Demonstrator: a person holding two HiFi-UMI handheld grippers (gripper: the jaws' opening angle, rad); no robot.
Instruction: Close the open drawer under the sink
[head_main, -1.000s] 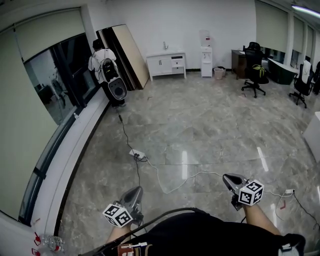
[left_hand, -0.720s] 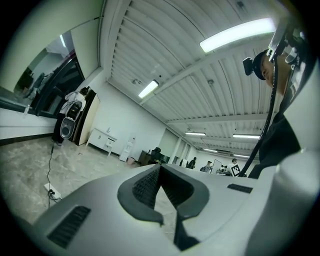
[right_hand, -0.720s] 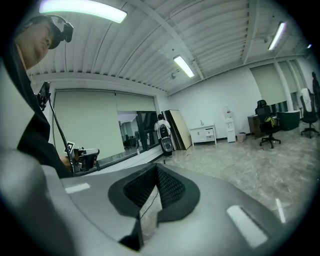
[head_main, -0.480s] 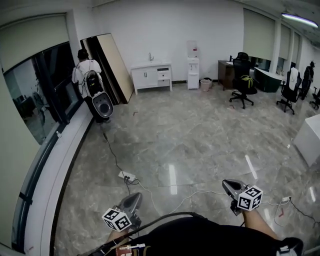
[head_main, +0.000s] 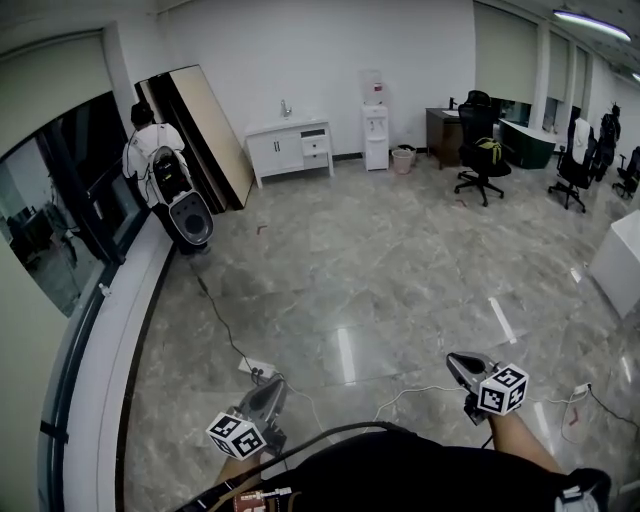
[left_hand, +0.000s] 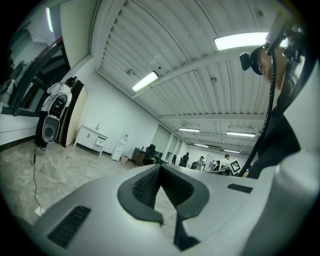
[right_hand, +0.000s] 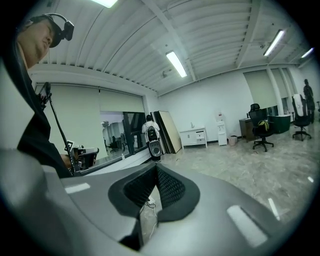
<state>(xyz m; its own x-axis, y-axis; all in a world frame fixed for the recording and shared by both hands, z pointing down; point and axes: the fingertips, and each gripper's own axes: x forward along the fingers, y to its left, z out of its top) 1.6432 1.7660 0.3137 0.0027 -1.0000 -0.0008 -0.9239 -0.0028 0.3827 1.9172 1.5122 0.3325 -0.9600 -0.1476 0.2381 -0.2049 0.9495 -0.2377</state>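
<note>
Floor of polished grey marble (head_main: 400, 260) is stretching wide between the person and the white sink cabinet (head_main: 285, 152) standing against the far wall. Its small white drawer (head_main: 315, 146) appears to be sticking out open at the cabinet's right side. A thin dark cable (head_main: 222, 318) is trailing across the floor ahead and could snag a foot on the way over. The left hand-held gripper (head_main: 270, 390) and right hand-held gripper (head_main: 458, 360) are both sitting fully closed, holding nothing.
</note>
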